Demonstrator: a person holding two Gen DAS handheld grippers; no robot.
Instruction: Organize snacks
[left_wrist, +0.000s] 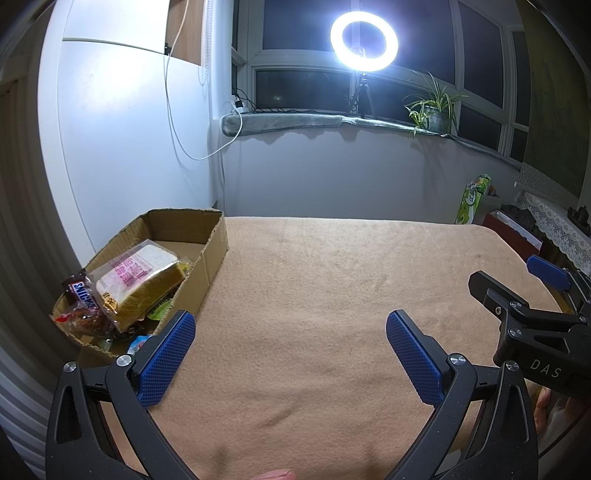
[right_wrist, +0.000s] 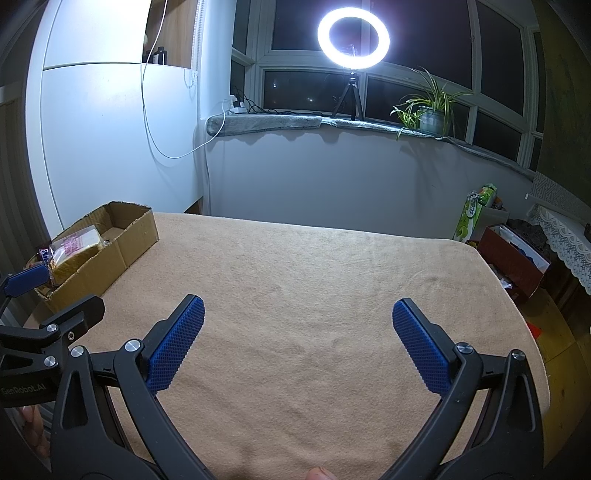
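Left gripper (left_wrist: 290, 356): jaws spread wide, nothing between the blue pads, hovering over the tan cloth (left_wrist: 314, 295) that covers the table. Right gripper (right_wrist: 297, 345): likewise apart and empty, over the same cloth; from the left wrist view it shows at the right edge, level with the left one.

Cardboard box (left_wrist: 207, 258) sits at the table's left edge, just ahead and left of the left gripper; its near corner lies close beside the left pad, contact not clear. From the right gripper the box is well apart, far left.

Box is open-topped, with torn rims. Snacks are piled in its near end: a bagged bread slice (left_wrist: 142, 280) in clear wrap with pink print, lying tilted on top; a Snickers bar (left_wrist: 82, 291) at its left; a reddish wrapped snack (left_wrist: 86, 319) below. The far end of the box is bare.

Behind: a lit ring light (left_wrist: 364, 41) and a potted plant (left_wrist: 434, 109) on the windowsill.
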